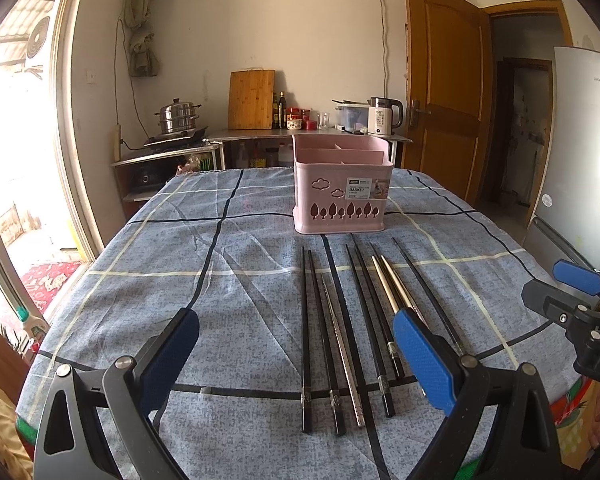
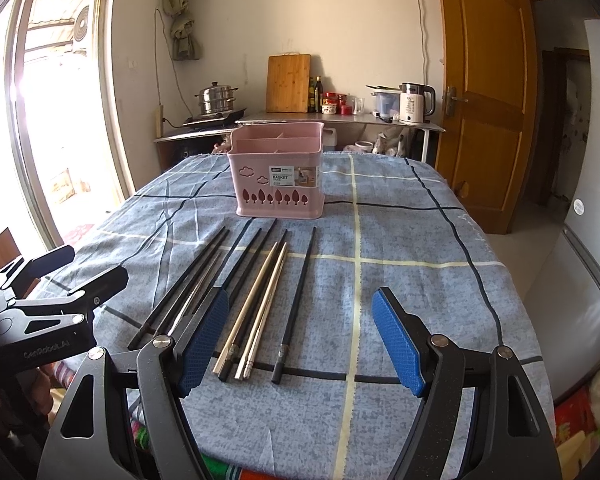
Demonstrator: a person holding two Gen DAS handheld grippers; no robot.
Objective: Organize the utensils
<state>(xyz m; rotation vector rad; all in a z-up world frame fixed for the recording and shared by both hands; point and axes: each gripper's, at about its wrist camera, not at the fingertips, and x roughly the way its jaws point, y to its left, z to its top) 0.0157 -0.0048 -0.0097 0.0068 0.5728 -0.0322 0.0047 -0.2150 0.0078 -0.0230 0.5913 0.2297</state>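
Observation:
Several chopsticks lie side by side on the blue checked tablecloth: black chopsticks (image 1: 306,340) (image 2: 296,300) and silver metal chopsticks (image 1: 342,344) (image 2: 260,304), tips pointing at a pink divided utensil basket (image 1: 342,188) (image 2: 278,172) that stands further back with nothing visible inside. My left gripper (image 1: 296,332) hovers open just above the near ends of the chopsticks. My right gripper (image 2: 300,312) is open too, with its left finger beside the silver pair. Each gripper shows at the edge of the other's view: the right gripper (image 1: 572,300), the left gripper (image 2: 56,292).
The tablecloth (image 1: 180,280) (image 2: 412,280) covers a table whose edges fall off left and right. Behind are a counter with a steamer pot (image 1: 178,116), cutting board (image 1: 251,100) and kettle (image 1: 384,116). A wooden door (image 1: 444,92) and a fridge (image 1: 584,152) stand at the right.

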